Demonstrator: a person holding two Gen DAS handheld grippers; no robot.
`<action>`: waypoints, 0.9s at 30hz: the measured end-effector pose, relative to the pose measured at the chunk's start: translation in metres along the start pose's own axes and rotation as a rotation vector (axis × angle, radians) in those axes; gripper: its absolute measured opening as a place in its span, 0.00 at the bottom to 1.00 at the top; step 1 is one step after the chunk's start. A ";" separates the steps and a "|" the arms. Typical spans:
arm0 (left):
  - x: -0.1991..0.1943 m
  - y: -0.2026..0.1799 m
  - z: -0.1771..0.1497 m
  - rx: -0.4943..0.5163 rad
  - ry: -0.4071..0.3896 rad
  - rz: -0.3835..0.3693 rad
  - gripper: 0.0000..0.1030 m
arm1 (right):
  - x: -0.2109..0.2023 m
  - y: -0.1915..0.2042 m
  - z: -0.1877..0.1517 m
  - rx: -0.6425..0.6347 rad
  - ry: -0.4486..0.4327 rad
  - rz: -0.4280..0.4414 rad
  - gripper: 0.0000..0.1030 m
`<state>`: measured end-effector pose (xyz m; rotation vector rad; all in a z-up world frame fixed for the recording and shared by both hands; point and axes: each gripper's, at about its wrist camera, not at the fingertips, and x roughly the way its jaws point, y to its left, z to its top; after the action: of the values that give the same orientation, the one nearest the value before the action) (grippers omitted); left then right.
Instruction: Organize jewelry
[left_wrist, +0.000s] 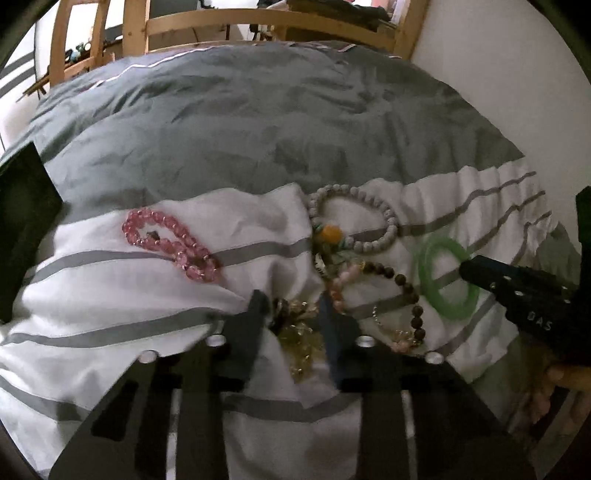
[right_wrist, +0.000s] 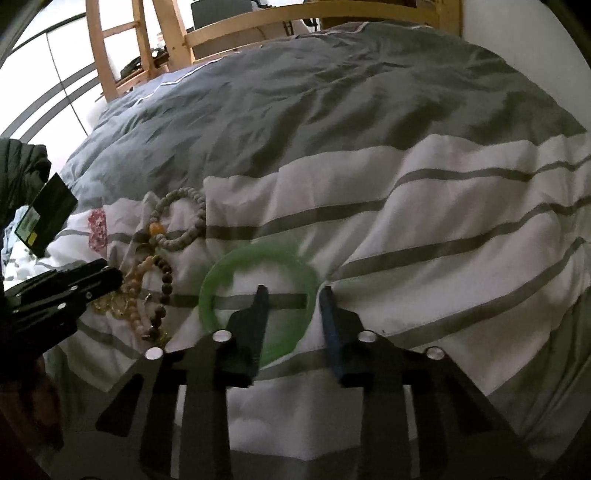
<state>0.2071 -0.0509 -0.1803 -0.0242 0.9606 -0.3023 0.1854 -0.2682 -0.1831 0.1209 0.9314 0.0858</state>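
Place: a bedroom in a home.
Bed: a grey and white striped duvet (left_wrist: 229, 122) fills both views, rumpled and soft.
Frame: a pale wooden bed frame (right_wrist: 258, 22) stands at the far end.
Wall: a plain white wall (left_wrist: 480, 55) runs beside the bed.
Belongings: beaded bracelets (left_wrist: 351, 218) lie loose on the bedding.

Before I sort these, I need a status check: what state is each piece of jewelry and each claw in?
Green bangle: flat on bedding, rim between right claw's fingers.
Pink bracelet: lying apart, untouched.
Grey bead bracelet: lying looped.
Brown bead bracelet: tangled in pile.
Gold chain: bunched between left claw's fingers.
Left claw: partly open.
Right claw: partly open.
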 end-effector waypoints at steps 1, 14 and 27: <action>-0.002 0.003 0.002 -0.012 -0.006 -0.010 0.10 | -0.002 -0.001 0.001 0.009 -0.010 0.010 0.21; -0.025 -0.018 0.006 0.104 -0.103 0.037 0.06 | -0.015 0.003 0.008 0.015 -0.060 0.101 0.04; 0.010 -0.011 -0.007 0.073 0.056 0.044 0.58 | 0.015 0.030 -0.007 -0.115 0.066 0.037 0.68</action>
<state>0.2042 -0.0631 -0.1902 0.0720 1.0036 -0.2987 0.1882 -0.2357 -0.1949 0.0285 0.9877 0.1784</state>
